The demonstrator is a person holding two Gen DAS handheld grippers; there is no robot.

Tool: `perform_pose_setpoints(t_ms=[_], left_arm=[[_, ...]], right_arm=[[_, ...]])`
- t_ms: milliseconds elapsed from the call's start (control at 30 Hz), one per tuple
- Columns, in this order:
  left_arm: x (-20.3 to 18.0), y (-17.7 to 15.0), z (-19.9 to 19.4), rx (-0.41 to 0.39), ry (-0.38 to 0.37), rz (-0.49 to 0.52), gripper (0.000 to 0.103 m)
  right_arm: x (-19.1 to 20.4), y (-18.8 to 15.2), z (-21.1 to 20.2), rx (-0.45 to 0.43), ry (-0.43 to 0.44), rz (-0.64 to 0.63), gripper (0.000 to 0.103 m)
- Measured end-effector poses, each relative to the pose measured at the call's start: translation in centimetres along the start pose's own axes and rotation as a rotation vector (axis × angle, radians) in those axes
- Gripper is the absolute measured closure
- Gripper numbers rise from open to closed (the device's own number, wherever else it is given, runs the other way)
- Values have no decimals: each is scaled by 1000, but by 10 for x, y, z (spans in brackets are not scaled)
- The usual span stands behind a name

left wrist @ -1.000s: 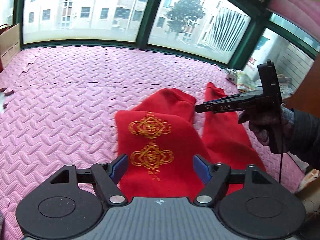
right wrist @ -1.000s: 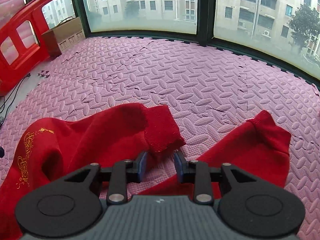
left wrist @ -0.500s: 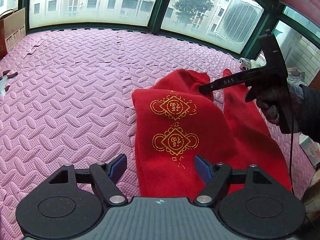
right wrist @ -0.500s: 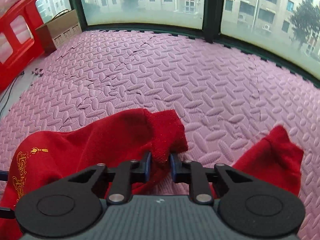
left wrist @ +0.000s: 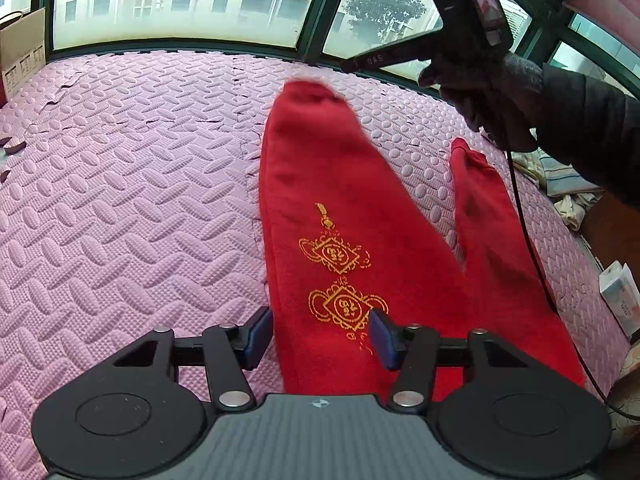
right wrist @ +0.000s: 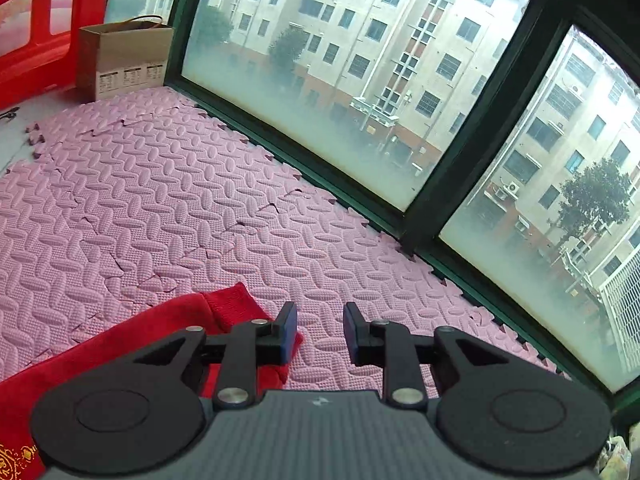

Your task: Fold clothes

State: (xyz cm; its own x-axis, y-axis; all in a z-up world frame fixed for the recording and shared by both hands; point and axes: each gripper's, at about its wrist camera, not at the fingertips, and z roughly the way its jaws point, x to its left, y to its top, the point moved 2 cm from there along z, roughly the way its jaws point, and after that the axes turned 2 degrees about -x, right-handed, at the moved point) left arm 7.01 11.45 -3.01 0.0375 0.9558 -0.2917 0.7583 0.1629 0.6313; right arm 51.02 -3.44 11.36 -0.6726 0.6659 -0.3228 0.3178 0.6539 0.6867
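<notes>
Between the left gripper [left wrist: 320, 338] pads, closing, sits the waist end of the red trousers [left wrist: 344, 216], likely to pin it. Right gripper [right wrist: 320, 332] jaws opening, empty, cuff just beside; legs laid out on pink mat [left wrist: 120, 200].

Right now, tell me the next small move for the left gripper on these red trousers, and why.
Probably finish closing the left gripper on the red trousers: its jaws are closing with the embroidered leg between them, pads not yet pressing. The right gripper is opening, holds nothing, and the cuff lies beside it on the pink mat.
</notes>
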Motion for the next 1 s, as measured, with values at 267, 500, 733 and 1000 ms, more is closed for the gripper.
perform_pose_setpoints(t_ms=[267, 500, 733, 1000], left_arm=[[7, 31, 22, -14, 36, 20, 47], [13, 41, 51, 12, 93, 9, 47], [10, 44, 58, 12, 128, 66, 47], [4, 44, 62, 7, 161, 94, 47]], right_arm=[[21, -32, -7, 107, 258, 52, 79], [51, -47, 13, 108, 222, -68, 78], [36, -49, -5, 115, 252, 5, 78], [85, -94, -66, 135, 433, -113, 78]])
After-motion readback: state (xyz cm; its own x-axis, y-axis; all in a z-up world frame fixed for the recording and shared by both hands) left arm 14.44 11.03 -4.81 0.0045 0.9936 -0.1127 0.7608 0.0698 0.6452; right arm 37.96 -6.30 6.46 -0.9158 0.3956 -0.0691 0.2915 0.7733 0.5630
